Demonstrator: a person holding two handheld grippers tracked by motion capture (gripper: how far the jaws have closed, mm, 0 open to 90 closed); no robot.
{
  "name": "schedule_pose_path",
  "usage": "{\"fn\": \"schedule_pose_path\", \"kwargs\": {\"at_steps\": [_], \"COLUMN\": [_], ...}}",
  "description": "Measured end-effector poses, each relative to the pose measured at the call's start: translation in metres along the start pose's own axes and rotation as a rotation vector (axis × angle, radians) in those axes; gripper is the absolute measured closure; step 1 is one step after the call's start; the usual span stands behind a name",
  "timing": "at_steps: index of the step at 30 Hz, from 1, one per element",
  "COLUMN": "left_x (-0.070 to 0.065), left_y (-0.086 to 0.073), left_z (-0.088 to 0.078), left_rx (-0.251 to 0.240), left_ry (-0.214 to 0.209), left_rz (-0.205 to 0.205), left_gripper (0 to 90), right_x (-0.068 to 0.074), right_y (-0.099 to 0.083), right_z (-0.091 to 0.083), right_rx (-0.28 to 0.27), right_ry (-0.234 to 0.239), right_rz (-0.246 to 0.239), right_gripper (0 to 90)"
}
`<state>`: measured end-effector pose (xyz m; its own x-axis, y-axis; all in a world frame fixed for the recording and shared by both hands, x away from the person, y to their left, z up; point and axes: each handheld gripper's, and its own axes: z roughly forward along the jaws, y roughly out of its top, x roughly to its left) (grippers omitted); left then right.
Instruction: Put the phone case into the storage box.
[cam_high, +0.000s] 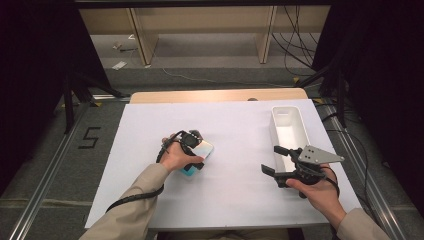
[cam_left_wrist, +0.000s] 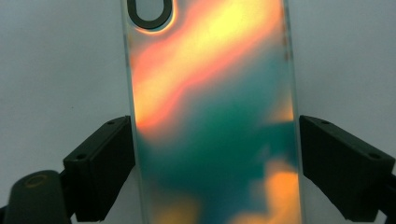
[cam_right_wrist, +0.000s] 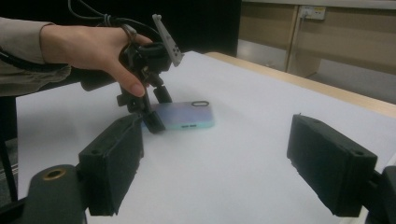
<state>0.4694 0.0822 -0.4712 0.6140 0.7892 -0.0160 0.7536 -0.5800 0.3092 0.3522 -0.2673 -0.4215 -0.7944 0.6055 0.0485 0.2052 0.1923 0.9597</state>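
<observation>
Black jaws of the left gripper (cam_left_wrist: 215, 158) flank the iridescent phone case (cam_left_wrist: 210, 116), seemingly not quite pressing it; right gripper (cam_high: 280, 161) hovers apart beside the white bin (cam_high: 290, 127).

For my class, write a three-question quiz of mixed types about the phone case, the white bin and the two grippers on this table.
1. True or false: the phone case lies inside the white bin.
2. Which gripper has the case between its jaws? A) left gripper B) right gripper
3. Fill in: the bin stands on the table's ____ side, as the high view shows it.

Key:
1. False: it lies flat on the white table sheet, left of the bin.
2. A: the left jaws flank the case's two long edges; the right gripper hangs open with nothing between its jaws.
3. Right.
</observation>
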Motion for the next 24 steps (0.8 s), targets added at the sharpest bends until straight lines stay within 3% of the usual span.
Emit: {"fn": "schedule_pose_path", "kwargs": {"at_steps": [24], "left_x": [-0.0009], "left_y": [-0.0024], "left_z": [-0.0017], "left_rx": [-0.013], "left_ry": [-0.001], "left_rz": [-0.025], "left_gripper": [16.8], "right_x": [0.0003], "right_y": [0.0001], "right_z": [-0.0002], "right_rx": [0.0], "right_ry": [0.0], "right_rz": [-0.001], "right_gripper": [19.4]}}
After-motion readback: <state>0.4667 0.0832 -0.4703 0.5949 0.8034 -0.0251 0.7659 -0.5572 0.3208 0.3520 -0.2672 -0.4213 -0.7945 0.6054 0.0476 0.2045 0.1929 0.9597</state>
